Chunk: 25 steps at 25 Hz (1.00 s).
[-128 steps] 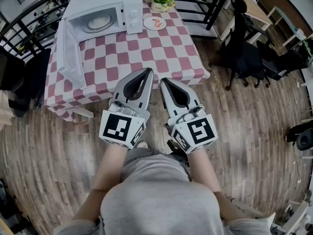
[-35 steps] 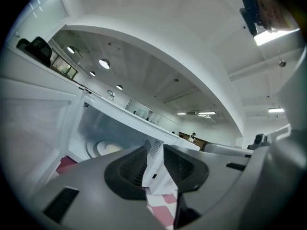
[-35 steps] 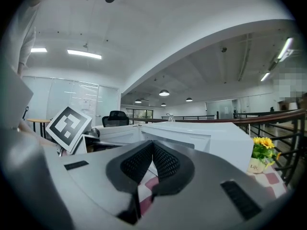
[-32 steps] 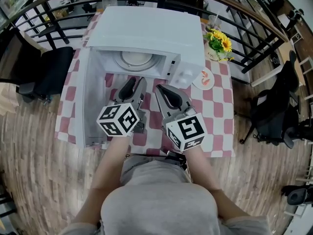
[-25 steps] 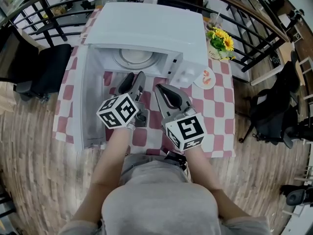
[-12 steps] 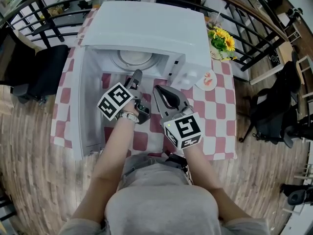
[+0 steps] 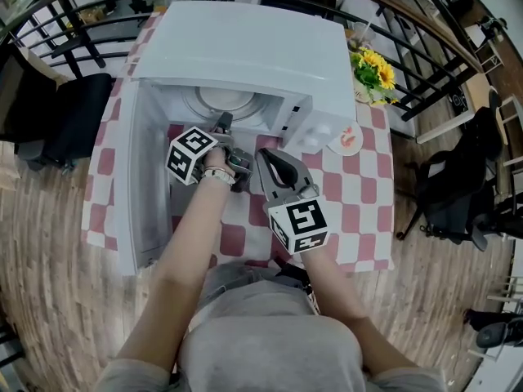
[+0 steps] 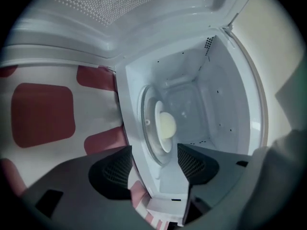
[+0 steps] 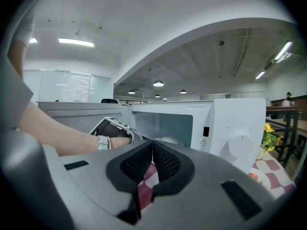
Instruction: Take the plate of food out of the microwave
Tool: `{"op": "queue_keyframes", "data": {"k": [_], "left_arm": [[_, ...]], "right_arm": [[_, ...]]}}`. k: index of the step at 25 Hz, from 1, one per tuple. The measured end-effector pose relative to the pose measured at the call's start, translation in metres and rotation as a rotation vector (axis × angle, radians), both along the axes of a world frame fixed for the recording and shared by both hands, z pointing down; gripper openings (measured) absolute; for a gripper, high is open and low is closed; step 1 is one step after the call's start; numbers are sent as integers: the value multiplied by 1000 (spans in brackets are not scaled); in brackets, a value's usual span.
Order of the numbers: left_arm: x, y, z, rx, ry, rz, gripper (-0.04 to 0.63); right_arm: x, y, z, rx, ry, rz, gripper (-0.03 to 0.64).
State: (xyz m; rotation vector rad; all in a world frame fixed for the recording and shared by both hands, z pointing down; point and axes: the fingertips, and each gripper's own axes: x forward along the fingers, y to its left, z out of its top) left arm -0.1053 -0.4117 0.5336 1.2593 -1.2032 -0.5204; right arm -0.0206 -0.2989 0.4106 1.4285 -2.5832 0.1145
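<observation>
**Left claw** (image 8: 154,164): spread wide, its jaws having just been opening, with nothing between the pads. It was rolled on its side and stood at the mouth of the microwave (image 7: 245,47), aimed into the chamber.

**Right claw** (image 9: 152,150): pressed together and empty. It was held back in front of the microwave, over the checked counter (image 7: 359,194).

**Plate of food** (image 8: 165,127): inside the microwave at mid-chamber, on the glass turntable (image 8: 146,147). It was white and carried a pale rounded portion. It lay apart from the left claw and was not yet touched.

**Door** (image 7: 135,186): swung fully open at the microwave's left side.

**Handling note (judgement):** the step in hand was the reach for the plate. With the roll, one jaw looked set to pass above the near rim and the other beneath it. The lower jaw would need to slip between plate and turntable without dragging the glass. A firm pinch on the rim and a level draw outward should keep the food from sliding. The empty right claw could support the far side once the plate cleared the sill.

**Also present:** a small plate (image 7: 347,137) with reddish food at the microwave's right front corner, and yellow flowers (image 7: 372,68) to its right.

**Markings:** a warning triangle (image 9: 203,140) beside the microwave's opening, and black square markers on the claws' cubes. No brand or wording was legible.
</observation>
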Motion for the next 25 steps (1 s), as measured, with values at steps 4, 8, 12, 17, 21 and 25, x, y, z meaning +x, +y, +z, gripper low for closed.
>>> {"op": "queue_keyframes", "data": {"k": [4,8,12,17,21,25], "left_arm": [[0,-10,9,-48,20,-22,302],[-1,-13,23,-107,20,-46,325],[-6,-22,30,-141,20,-77,337],[-7,-35,35,-192,9,-87,344],[-8,-42,38,-235,1,-106,348],[-10,-45,45,-262,-11,-122,348]], "right_arm": [[4,-5,8,-23,-11,16,26],[8,-8,16,-50,-23,28,26],[13,-10,28,-82,-33,39,26],[17,-15,39,-118,-44,49,26],[22,-18,41,-131,-51,56,26],[23,-20,41,-135,-53,49,26]]}}
